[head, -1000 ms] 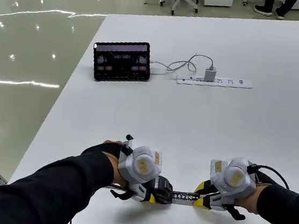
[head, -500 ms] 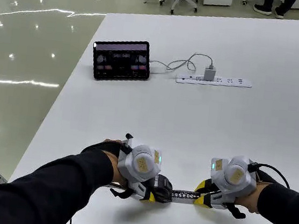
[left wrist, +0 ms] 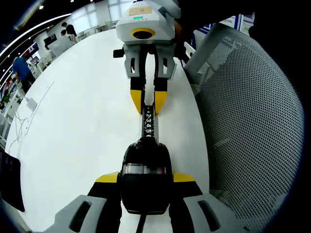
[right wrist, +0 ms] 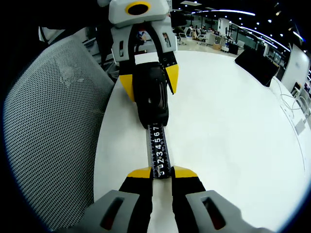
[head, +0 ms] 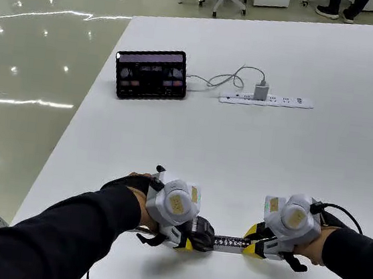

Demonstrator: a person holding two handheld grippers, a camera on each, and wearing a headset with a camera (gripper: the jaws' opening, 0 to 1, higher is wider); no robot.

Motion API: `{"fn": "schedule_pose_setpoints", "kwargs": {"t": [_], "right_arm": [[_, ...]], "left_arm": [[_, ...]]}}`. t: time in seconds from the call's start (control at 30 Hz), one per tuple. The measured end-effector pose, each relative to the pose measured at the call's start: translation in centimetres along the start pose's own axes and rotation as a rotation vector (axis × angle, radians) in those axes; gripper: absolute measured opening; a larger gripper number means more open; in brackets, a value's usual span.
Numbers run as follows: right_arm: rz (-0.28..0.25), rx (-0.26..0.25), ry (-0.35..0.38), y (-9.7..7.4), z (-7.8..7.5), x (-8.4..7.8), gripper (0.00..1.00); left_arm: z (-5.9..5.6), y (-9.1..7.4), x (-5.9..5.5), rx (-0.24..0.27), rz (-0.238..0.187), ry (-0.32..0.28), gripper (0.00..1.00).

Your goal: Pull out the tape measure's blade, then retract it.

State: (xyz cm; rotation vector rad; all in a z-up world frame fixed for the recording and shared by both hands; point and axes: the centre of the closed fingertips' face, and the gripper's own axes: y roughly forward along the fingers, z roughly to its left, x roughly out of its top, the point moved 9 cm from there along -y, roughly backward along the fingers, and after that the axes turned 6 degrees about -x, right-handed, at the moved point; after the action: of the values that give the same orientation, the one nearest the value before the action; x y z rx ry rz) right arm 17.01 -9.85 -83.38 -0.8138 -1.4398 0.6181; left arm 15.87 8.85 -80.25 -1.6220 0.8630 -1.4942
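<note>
The left hand-held gripper (head: 190, 243) clamped the tape measure case (left wrist: 146, 174) at the near edge of the table (head: 272, 156). The right hand-held gripper (right wrist: 160, 173) pinched the blade (right wrist: 158, 145) by its tip. The short exposed length ran straight between them, in line with both sets of jaws.

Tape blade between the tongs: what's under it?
Bare white tabletop lies under the numbered tape blade. The blade's tip is covered by the shut right tongs; its root goes into the black case in the left tongs.
</note>
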Motion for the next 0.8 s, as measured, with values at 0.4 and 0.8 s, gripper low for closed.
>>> {"fn": "schedule_pose_setpoints", "kwargs": {"t": [0.4, 0.8], "right_arm": [[0.004, -0.003, -0.001, -0.18, 0.00, -0.21, 0.09], [0.011, -0.008, -0.002, -0.58, 0.02, -0.62, 0.09]], "left_arm": [[0.02, 0.02, -0.05, 0.001, -0.001, 0.002, 0.33], [-0.06, -0.01, -0.07, 0.004, 0.000, 0.005, 0.33]]}}
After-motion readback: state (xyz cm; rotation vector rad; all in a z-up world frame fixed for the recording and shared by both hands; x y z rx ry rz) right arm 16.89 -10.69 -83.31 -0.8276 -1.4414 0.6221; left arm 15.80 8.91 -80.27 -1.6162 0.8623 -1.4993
